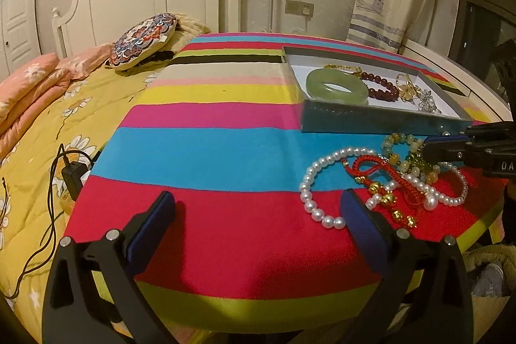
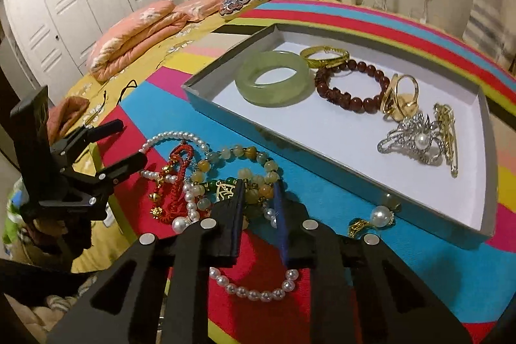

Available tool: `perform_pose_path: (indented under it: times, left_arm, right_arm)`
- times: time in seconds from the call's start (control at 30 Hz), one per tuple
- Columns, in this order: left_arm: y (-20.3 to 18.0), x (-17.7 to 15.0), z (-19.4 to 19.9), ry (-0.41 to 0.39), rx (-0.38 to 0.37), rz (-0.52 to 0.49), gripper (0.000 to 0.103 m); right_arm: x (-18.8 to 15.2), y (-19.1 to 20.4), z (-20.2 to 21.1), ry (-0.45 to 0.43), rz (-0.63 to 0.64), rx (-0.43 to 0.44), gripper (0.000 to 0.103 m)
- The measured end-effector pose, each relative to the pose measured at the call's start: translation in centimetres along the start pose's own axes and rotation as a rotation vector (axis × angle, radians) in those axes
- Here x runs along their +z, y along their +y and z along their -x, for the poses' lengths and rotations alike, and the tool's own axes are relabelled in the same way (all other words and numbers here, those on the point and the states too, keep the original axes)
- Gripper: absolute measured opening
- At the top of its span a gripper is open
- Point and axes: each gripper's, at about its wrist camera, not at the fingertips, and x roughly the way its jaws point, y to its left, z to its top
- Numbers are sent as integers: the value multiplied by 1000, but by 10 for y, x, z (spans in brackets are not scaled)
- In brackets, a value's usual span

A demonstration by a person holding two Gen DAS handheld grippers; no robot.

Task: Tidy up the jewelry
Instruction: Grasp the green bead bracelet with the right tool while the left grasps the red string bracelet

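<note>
Jewelry is lying partly sorted: a tangled pile on the counter and several pieces already in the shallow grey cardboard tray.

Right gripper: its fingers are sitting nearly closed, pinching into the pile at the mixed yellow-and-green stone bead bracelet. Contact appears to be on a bead strand of that bracelet, though the exact strand is hidden between the pads.

Left gripper: its fingers are standing wide apart, holding nothing, hovering over the red stripe of the striped cloth just beside the white pearl strand.

Around the right fingers, the pile is also containing a red knotted cord bracelet with gold beads and a loose large pearl pendant near the tray wall.

Inside the tray, the pale green jade bangle, gold bangle, dark red bead bracelet, gold rings, and silver pearl brooch are resting.

Progress judgement: roughly half is done; the pile's pieces are remaining to be transferred.
</note>
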Motion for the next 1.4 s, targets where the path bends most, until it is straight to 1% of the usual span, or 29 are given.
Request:
perform_pose_path:
  times: [0.13, 0.27, 0.37, 0.47, 0.5, 0.53, 0.6, 0.63, 0.67, 0.77, 0.83, 0.87, 0.9, 0.93, 1.03, 1.13, 1.2, 1.27, 1.3, 1.4]
  left_arm:
    - [-4, -1, 7, -25, 12, -8, 101]
    - [-11, 0, 23, -76, -18, -21, 101]
    - [-23, 1, 33, -92, -77, -53, 101]
    - [-47, -3, 37, -81, -144, -148, 100]
    - [-54, -4, 36, -74, -159, -167, 98]
    - [-61, -6, 35, -65, -175, -185, 95]
    - [-69, -9, 31, -38, -206, -201, 80]
    - [-72, -10, 30, -28, -218, -203, 75]
    - [-74, -11, 28, -21, -224, -203, 68]
    - [-76, -11, 24, -17, -222, -199, 64]
    - [-75, -10, 23, -13, -236, -187, 54]
    - [-74, -9, 22, -11, -244, -182, 46]
    - [-74, -9, 20, 5, -269, -175, 38]
    - [-74, -9, 16, 18, -283, -170, 36]
    - [-77, -7, 12, 13, -276, -181, 37]
    - [-81, -2, 7, 26, -281, -196, 37]
    - [-80, -1, 6, 32, -313, -193, 22]
    - [-80, -1, 4, 35, -333, -185, 18]
    - [-80, -1, 4, 34, -330, -184, 8]
    - [-77, -2, 8, 20, -312, -175, 7]
  right_arm:
    - [5, 7, 13, -69, 30, -11, 18]
    - [9, 13, 29, -128, 48, -4, 18]
    - [12, 12, 41, -159, 40, 5, 18]
    - [13, 9, 50, -187, 28, 7, 18]
    - [14, 8, 54, -197, 22, 10, 18]
    - [15, 8, 57, -206, 18, 11, 18]
    - [14, 6, 65, -228, 11, 10, 18]
    - [14, 5, 69, -234, 9, 13, 18]
    - [14, 4, 72, -241, 7, 14, 18]
    - [12, 0, 79, -259, 0, 13, 18]
    - [12, -1, 81, -265, -5, 13, 18]
    - [11, -2, 82, -265, -7, 14, 18]
    - [10, -3, 82, -265, -9, 16, 18]
    - [10, -3, 82, -265, -11, 17, 18]
    - [9, -5, 83, -266, -16, 19, 18]
    - [7, -8, 85, -272, -25, 18, 18]
    - [6, -11, 86, -276, -35, 17, 18]
    - [4, -16, 88, -279, -48, 18, 18]
    - [4, -16, 88, -280, -51, 16, 18]
    - [3, -19, 91, -289, -58, 12, 18]
